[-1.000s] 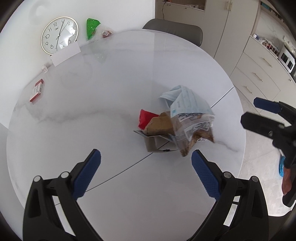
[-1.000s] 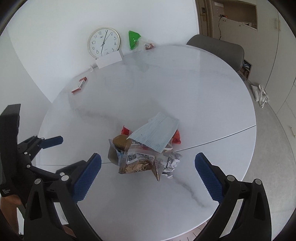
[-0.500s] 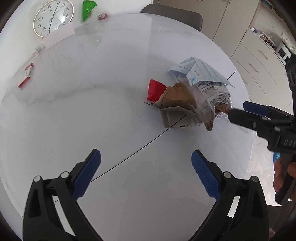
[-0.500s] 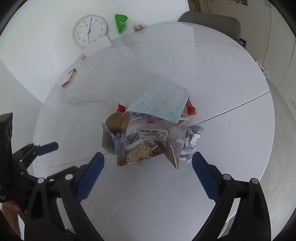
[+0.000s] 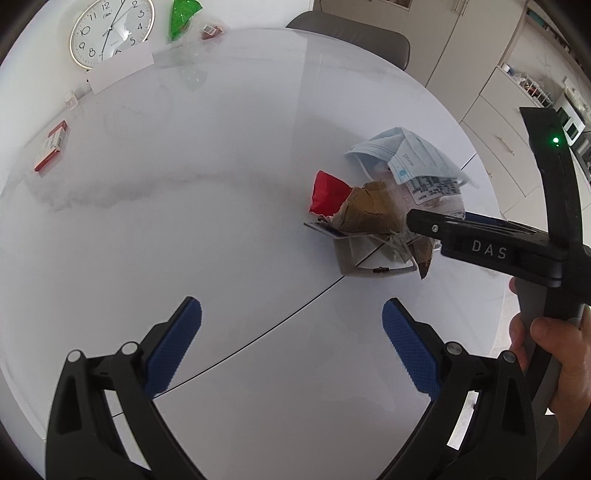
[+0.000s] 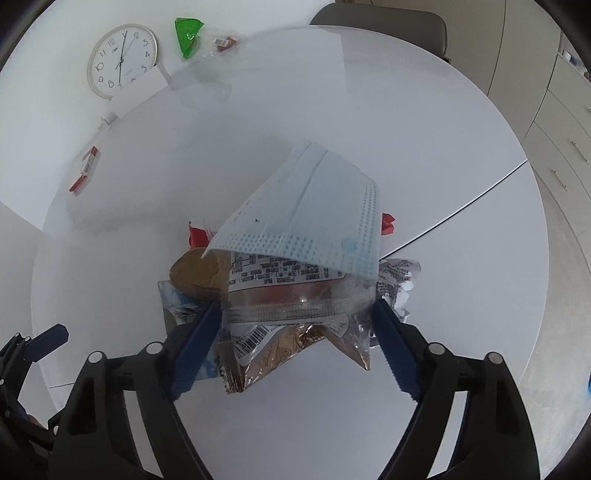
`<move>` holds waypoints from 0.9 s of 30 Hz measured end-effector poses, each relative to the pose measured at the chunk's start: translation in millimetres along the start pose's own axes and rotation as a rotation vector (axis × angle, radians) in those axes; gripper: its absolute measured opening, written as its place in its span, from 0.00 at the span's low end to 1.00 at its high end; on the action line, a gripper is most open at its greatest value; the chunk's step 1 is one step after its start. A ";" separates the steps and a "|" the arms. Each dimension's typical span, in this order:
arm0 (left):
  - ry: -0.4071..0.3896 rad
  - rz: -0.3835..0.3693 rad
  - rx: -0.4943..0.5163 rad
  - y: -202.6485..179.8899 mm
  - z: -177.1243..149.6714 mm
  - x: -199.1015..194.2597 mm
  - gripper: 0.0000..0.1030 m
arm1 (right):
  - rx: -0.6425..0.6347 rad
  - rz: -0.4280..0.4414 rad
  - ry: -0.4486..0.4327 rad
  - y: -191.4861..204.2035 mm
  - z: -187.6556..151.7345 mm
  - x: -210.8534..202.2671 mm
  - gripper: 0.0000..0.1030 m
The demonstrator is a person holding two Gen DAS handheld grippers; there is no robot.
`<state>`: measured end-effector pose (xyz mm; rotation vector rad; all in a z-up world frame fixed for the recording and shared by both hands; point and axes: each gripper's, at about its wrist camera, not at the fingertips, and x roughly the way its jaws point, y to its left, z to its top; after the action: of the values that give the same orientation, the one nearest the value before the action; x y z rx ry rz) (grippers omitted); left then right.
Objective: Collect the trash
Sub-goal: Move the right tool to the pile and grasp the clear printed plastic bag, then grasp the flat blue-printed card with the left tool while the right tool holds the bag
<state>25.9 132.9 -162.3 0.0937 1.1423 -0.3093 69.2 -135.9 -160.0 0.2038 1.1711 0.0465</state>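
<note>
Right wrist view: right gripper point(image 6: 297, 325) pointed steeply down over a heap of trash point(image 6: 291, 291) near the middle of a round white table point(image 6: 424, 155); jaws were closing, with the heap's clear snack wrapper point(image 6: 291, 306) between the blue pads point(image 6: 197, 343); whether the pads already pressed on it could not be told. Heap contents: pale blue face mask point(image 6: 314, 210) on top, tilted; printed clear wrapper under it; brown crumpled paper point(image 6: 195, 273) at the left; red wrapper scraps point(image 6: 197, 236) behind; crinkled silver foil point(image 6: 399, 280) at the right. Far table edge: round wall clock point(image 6: 122, 59) with a white card point(image 6: 142, 86) before it; green wrapper point(image 6: 188, 35); small red-and-white packet point(image 6: 223, 42); red-and-white box point(image 6: 85, 175) at the left edge, well apart from the heap.

Left wrist view: left gripper point(image 5: 291, 347) stood wide open above bare tabletop, nothing between its pads, short of the heap point(image 5: 384, 218); a dark seam line point(image 5: 258, 336) crossed the table under it. Right gripper point(image 5: 436, 225) entered from the right, its finger over the heap's near side, held by a person's hand point(image 5: 550, 350); a grey chair back point(image 5: 354, 33) and cream cabinets point(image 5: 491, 110) stood beyond the table.
</note>
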 end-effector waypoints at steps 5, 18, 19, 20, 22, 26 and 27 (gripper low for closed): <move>-0.008 -0.007 0.001 -1.1 0.2 -3.6 0.91 | 0.037 0.043 0.001 -12.3 -1.7 -11.9 0.64; -0.014 -0.053 0.019 -34.1 2.4 -3.7 0.91 | 0.022 0.081 -0.006 -44.1 -36.3 -72.6 0.64; -0.008 -0.068 0.013 -37.9 4.0 -0.4 0.91 | 0.023 0.081 -0.008 -45.9 -38.5 -75.3 0.64; -0.002 -0.083 0.006 -41.4 6.1 3.4 0.91 | 0.024 0.078 -0.009 -49.4 -42.0 -79.6 0.64; 0.009 -0.109 -0.012 -48.2 10.6 12.1 0.91 | 0.032 0.074 -0.013 -56.2 -48.0 -87.3 0.64; 0.028 -0.097 -0.058 -57.5 20.2 37.4 0.91 | 0.056 0.078 -0.020 -68.2 -58.2 -97.6 0.64; 0.034 -0.090 -0.074 -58.2 23.5 45.4 0.91 | 0.062 0.079 -0.021 -70.8 -60.5 -99.6 0.64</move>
<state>46.9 63.2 -188.7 -0.0179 1.1923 -0.3464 -30.1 -211.3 -104.9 0.3040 1.1441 0.0774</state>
